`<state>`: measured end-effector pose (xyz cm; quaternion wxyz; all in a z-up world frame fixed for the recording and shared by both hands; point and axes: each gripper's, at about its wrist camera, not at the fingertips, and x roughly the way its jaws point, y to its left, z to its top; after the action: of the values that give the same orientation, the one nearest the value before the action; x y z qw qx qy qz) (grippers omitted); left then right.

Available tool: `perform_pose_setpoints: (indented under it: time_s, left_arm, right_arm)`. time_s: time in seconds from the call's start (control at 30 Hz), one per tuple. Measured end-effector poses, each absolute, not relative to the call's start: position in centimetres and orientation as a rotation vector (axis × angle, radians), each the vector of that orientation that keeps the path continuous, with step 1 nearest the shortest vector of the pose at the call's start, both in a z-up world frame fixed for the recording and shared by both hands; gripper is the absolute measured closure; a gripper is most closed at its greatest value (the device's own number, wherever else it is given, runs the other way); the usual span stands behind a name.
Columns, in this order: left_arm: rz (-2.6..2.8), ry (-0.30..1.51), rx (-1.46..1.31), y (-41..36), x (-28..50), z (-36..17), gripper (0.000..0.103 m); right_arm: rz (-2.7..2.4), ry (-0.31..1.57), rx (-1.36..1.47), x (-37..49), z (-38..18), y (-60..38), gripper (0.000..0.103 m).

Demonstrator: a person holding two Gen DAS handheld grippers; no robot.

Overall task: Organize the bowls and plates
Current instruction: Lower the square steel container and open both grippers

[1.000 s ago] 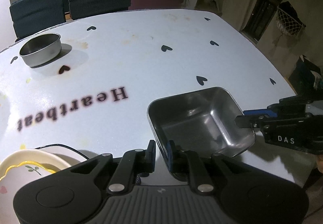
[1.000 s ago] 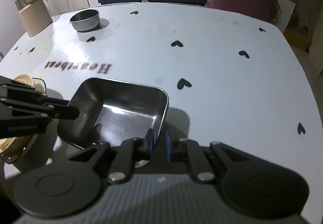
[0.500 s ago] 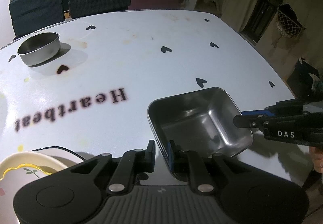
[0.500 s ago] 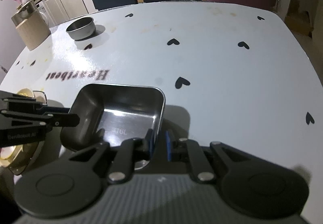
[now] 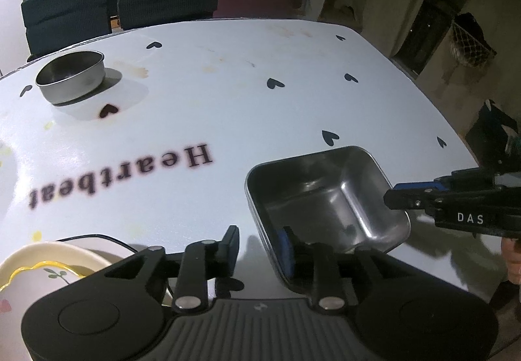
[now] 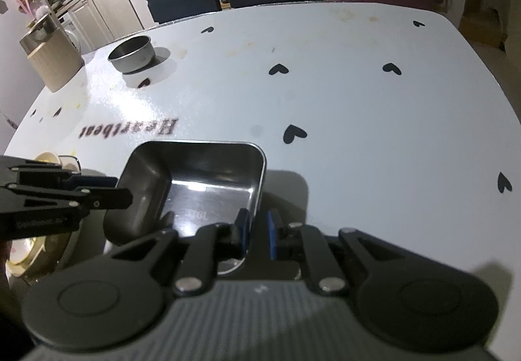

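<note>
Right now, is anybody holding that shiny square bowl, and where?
The right tool pinches the square steel bowl by its near rim. The left tool has just been opening, its fingers astride the opposite rim without pressing.

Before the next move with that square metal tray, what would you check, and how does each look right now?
1. Right fingers clamped on the tray rim: ok.
2. Left fingers off the tray: ok, just opened, the rim still sits between them.
3. Tray flat on the table: cannot tell.
4. Table beyond the tray bare: ok.
5. Round bowl out of the way: ok, far corner.
6. Plate apart from the tray: ok.
</note>
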<state>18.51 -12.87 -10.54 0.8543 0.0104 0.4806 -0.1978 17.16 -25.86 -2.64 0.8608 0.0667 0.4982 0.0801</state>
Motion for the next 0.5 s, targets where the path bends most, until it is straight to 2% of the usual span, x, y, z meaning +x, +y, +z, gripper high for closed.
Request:
perform_pose_setpoints:
  time_s: [0.13, 0.33, 0.43, 0.5]
  left_arm:
    - [-0.425, 0.991, 0.003, -12.6, 18.4, -9.8, 0.058]
    - [-0.423, 0.951, -0.022, -11.6, 18.1, -8.3, 0.044]
    - [-0.416, 0.934, -0.030, -10.8, 17.9, -7.6, 0.034]
    - [-0.407, 0.920, -0.033, -10.2, 17.8, -7.1, 0.026]
  right_arm:
    - [0.163, 1.035, 0.140, 16.9, -2.3, -25.9, 0.089]
    - [0.145, 1.010, 0.152, 16.6, -1.3, -26.0, 0.083]
    - [0.137, 0.990, 0.154, 16.4, -0.6, -25.8, 0.073]
    - [0.139, 0.972, 0.151, 16.4, -0.1, -25.6, 0.061]
